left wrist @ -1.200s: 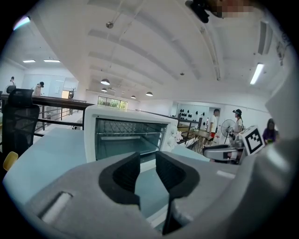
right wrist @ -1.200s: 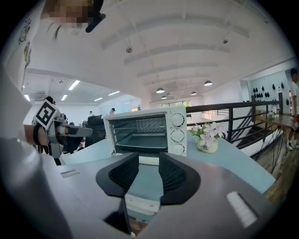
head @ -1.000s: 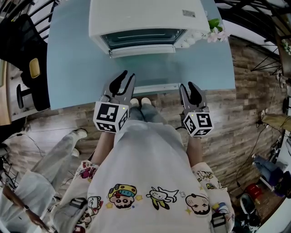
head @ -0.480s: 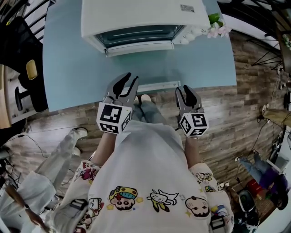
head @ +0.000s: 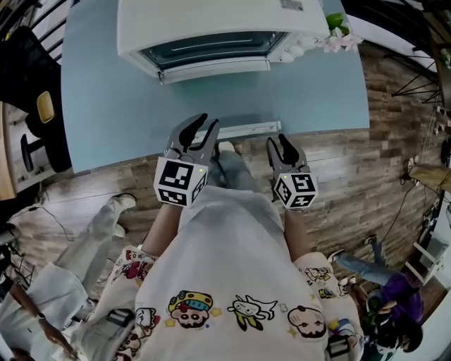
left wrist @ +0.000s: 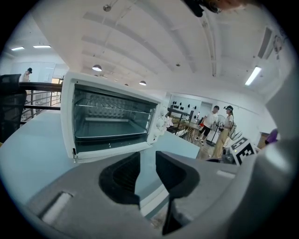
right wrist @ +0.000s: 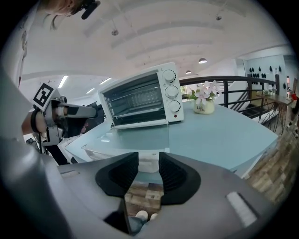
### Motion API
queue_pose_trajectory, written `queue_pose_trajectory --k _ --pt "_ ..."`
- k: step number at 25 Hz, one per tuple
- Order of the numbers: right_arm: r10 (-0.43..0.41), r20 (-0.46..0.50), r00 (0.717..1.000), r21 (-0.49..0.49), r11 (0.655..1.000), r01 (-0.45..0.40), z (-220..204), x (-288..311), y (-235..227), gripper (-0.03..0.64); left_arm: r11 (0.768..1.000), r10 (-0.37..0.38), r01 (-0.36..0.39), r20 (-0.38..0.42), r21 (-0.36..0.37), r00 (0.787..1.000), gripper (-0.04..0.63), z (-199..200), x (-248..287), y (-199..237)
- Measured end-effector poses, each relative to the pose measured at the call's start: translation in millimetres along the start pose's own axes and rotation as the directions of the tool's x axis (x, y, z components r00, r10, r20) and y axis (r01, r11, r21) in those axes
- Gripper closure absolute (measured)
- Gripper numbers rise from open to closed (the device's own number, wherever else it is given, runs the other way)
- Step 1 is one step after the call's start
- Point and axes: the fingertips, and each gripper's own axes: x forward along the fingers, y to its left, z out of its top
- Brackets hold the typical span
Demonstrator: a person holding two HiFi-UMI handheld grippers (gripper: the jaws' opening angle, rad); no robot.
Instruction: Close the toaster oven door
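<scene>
A white toaster oven [head: 211, 21] stands at the back of the pale blue table [head: 106, 106]. Its glass door [head: 211, 99] lies folded down flat, and the door's white handle [head: 243, 130] reaches the table's front edge. My left gripper [head: 199, 127] is open by a narrow gap with nothing in it, its tips at the handle's left end. My right gripper [head: 280, 144] is also slightly open and empty, just short of the handle's right end. The left gripper view shows the left gripper [left wrist: 147, 161] and the oven's open cavity [left wrist: 112, 116]. The right gripper view shows the right gripper [right wrist: 148, 161] above the flat door [right wrist: 135, 137].
A small pot of pale flowers [head: 337, 39] stands to the right of the oven. A black chair [head: 35, 84] is left of the table. Another person's legs [head: 77, 240] are on the wooden floor at lower left. A dark railing [right wrist: 233, 88] runs behind the table.
Both grippers have edged forward and closer together toward the table's front edge; the left one's tips now reach the door's handle. The door still lies open.
</scene>
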Motion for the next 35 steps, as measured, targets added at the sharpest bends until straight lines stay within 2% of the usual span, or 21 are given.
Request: queue_pose_trajectory --k 11,24,28,35 --pt "0.020 -0.065 0.998 0.025 1.000 -0.018 -31.5 23.3 -3.3 0.479 1.000 -0.011 0.011 -0.038 -0.018 0.999 0.499 -22.2 4.3 -1.2" --pt "0.005 -0.009 1.000 -0.010 1.000 -0.005 -24.8 41.4 -7.6 0.482 0.999 -0.016 0.014 -0.062 -0.037 0.998 0.499 -38.1 4.9 -4.0" --pt "-0.020 -0.011 1.000 -0.016 1.000 0.019 -24.7 41.3 -13.9 0.532 0.999 -0.006 0.004 -0.058 -0.043 0.998 0.499 -38.4 4.0 -1.7" --pt "-0.020 0.001 1.000 -0.053 0.998 0.020 -18.7 38.0 -13.1 0.537 0.999 0.013 -0.016 -0.044 -0.051 0.999 0.499 -35.7 1.4 1.3"
